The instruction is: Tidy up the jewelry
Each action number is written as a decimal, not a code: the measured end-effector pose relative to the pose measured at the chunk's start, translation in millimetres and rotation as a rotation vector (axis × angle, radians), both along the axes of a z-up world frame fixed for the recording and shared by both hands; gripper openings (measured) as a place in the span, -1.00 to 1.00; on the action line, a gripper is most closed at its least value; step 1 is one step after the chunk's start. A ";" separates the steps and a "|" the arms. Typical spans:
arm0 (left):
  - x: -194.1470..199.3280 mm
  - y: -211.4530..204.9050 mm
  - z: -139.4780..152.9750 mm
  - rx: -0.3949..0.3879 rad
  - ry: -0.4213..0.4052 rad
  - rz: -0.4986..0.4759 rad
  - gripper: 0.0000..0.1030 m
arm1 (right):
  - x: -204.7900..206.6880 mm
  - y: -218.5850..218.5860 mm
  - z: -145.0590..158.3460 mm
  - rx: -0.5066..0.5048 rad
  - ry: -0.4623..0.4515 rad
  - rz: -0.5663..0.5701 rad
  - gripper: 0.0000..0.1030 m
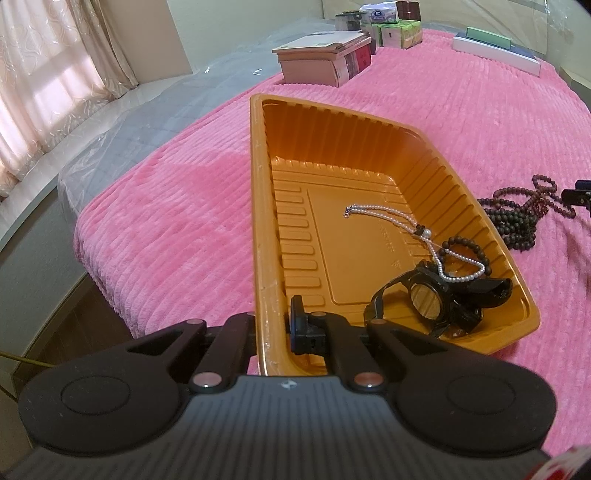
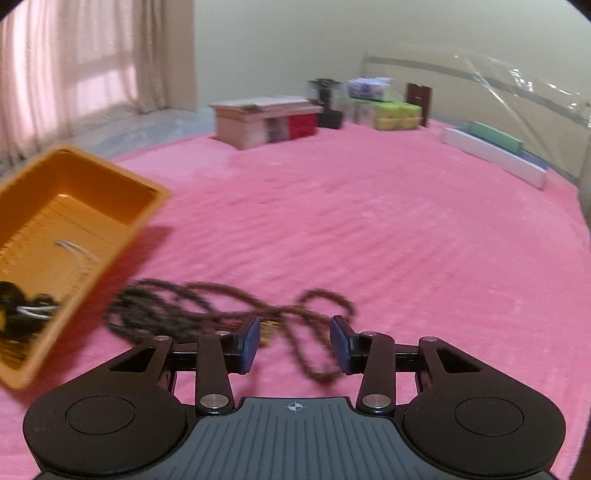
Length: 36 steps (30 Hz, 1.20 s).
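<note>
An orange plastic tray [image 1: 266,229] rests on the pink blanket. My left gripper [image 1: 273,328] is shut on the tray's near left rim, one finger on each side of the wall. Inside lie a white pearl necklace [image 1: 391,216], a dark bead bracelet [image 1: 467,247] and a black watch [image 1: 428,299]. Dark bead necklaces [image 1: 517,218] lie on the blanket right of the tray. In the right wrist view, which is blurred, my right gripper [image 2: 294,343] is open and empty just above the bead necklaces [image 2: 207,306], with a loop between its fingers. The tray [image 2: 122,206] is to its left.
The pink blanket [image 1: 166,206] covers the bed. Stacked books [image 1: 325,55], tissue packs and small boxes [image 1: 395,26] and flat boxes [image 1: 495,51] stand at the far edge. Curtains and a window sill are at the left, beyond the bed's edge.
</note>
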State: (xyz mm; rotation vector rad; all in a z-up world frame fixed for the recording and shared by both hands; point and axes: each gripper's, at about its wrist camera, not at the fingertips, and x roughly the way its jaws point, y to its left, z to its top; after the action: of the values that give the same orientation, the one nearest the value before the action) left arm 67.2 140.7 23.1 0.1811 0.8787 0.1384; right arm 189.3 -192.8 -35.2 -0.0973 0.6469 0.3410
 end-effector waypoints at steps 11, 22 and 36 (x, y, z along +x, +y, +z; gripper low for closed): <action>0.3 0.0 1.1 0.002 0.003 0.000 -0.95 | 27.7 -1.8 -22.2 -0.102 0.094 0.044 -0.19; 0.4 0.2 1.2 0.002 0.003 0.000 -0.95 | 14.3 5.1 4.6 -0.118 0.045 0.062 -0.87; 0.3 0.5 0.0 0.002 0.001 -0.002 -0.95 | -4.3 -8.7 121.4 -0.182 -0.244 0.091 -0.87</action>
State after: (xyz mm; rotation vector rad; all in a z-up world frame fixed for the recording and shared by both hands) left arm 67.4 141.1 23.1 0.1840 0.8797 0.1372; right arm 185.0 -201.5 86.3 -0.3385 0.4312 0.3512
